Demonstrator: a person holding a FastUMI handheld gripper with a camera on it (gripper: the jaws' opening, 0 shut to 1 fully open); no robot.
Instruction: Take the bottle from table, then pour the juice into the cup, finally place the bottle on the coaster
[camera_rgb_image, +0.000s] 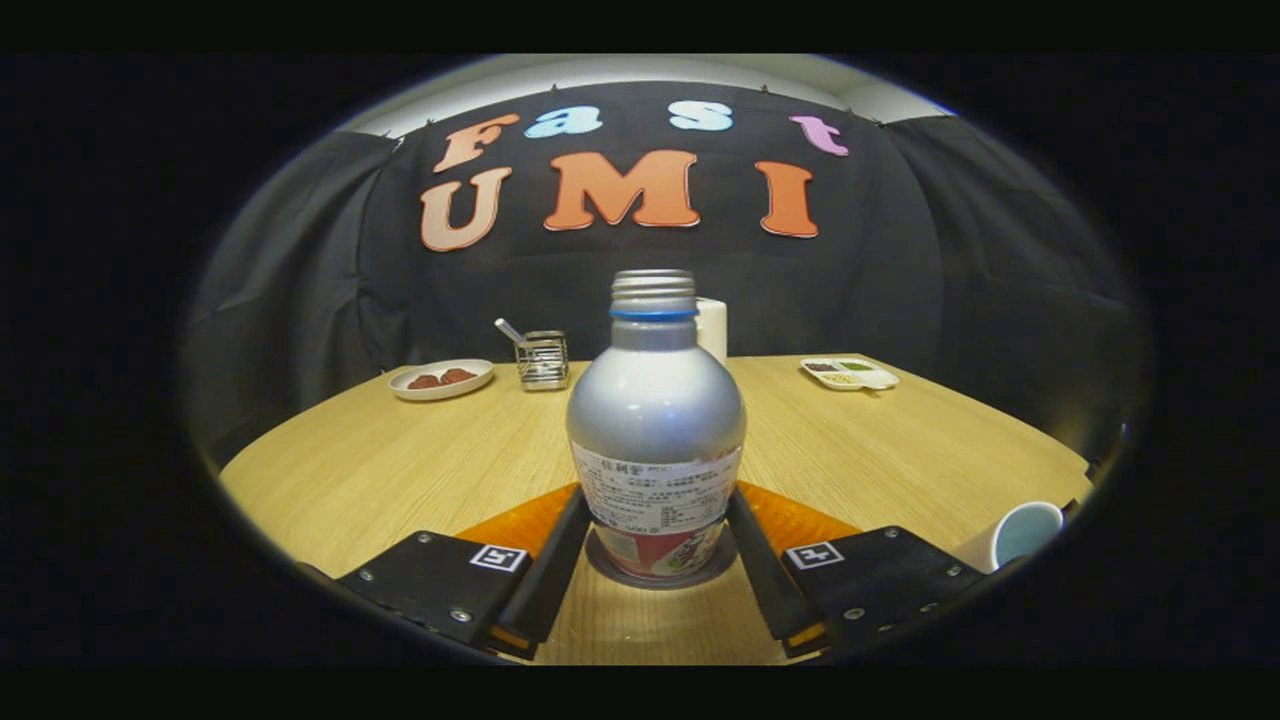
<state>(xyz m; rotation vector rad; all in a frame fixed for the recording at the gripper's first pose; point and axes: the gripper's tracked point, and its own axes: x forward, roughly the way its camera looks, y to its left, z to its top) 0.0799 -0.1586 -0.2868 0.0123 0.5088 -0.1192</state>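
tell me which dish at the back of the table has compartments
The white tray beyond the bottle, off the right finger's side; the plate near the wire holder is round and undivided.

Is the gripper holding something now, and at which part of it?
The fingers flank the lower body of the bottle, at its label, as it stands on the coaster. Whether both press on it cannot be told.

bottle (655, 430) upright on coaster (800, 520), centre frame, between fingers (560, 560) flanking its base; contact unclear; cup (1020, 535) lower right on worktop (400, 460).
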